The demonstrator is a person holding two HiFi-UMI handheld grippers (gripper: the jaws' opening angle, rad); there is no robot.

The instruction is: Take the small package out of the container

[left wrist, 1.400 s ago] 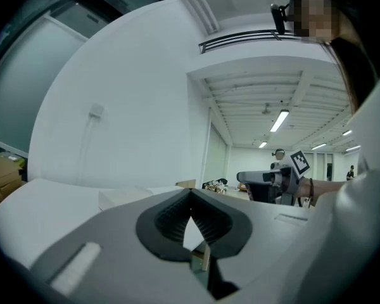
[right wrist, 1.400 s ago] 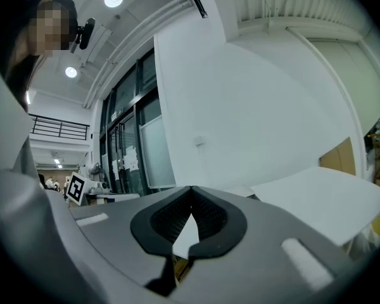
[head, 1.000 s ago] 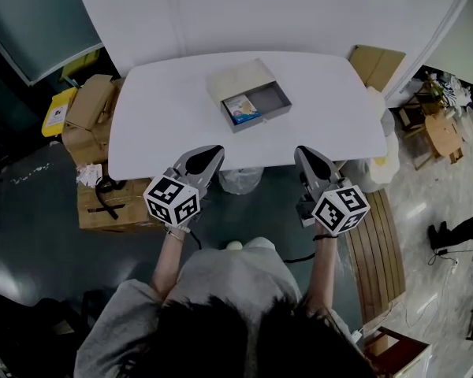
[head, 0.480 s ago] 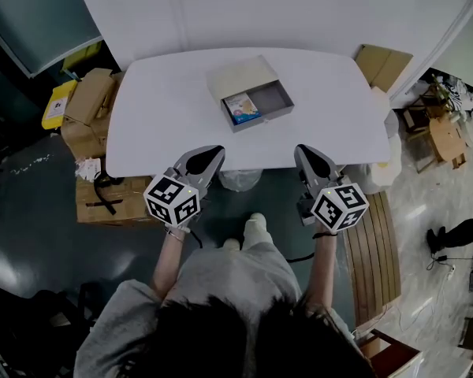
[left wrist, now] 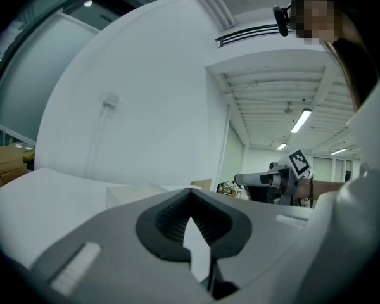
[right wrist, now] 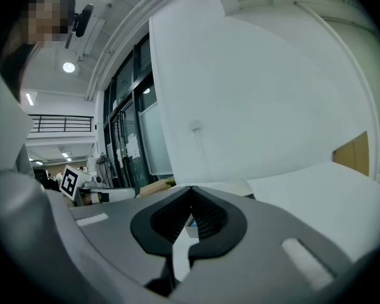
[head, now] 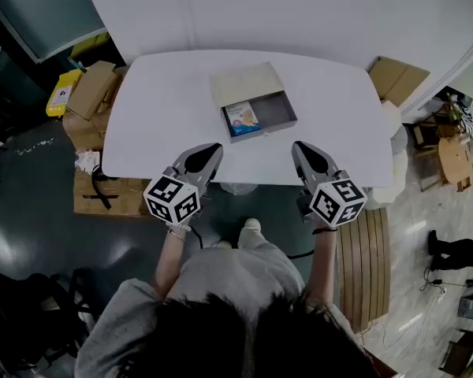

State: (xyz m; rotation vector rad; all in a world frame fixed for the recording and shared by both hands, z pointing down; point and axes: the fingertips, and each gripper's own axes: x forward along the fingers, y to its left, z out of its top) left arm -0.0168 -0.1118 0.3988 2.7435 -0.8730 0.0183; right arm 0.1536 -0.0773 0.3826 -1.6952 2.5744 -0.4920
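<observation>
Small package (head: 241,119): one, in one container (head: 277,110) on table (head: 162,109); left gripper (head: 212,148), right gripper (head: 297,146): fingers together, empty.

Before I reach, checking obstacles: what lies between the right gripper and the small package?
Head view: from right gripper to small package, only bare table and the container wall.

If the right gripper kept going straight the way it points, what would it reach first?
Probably the open grey container on the white table: the right gripper, shut and empty, aims at its near wall. How high it would pass is unclear.
</observation>
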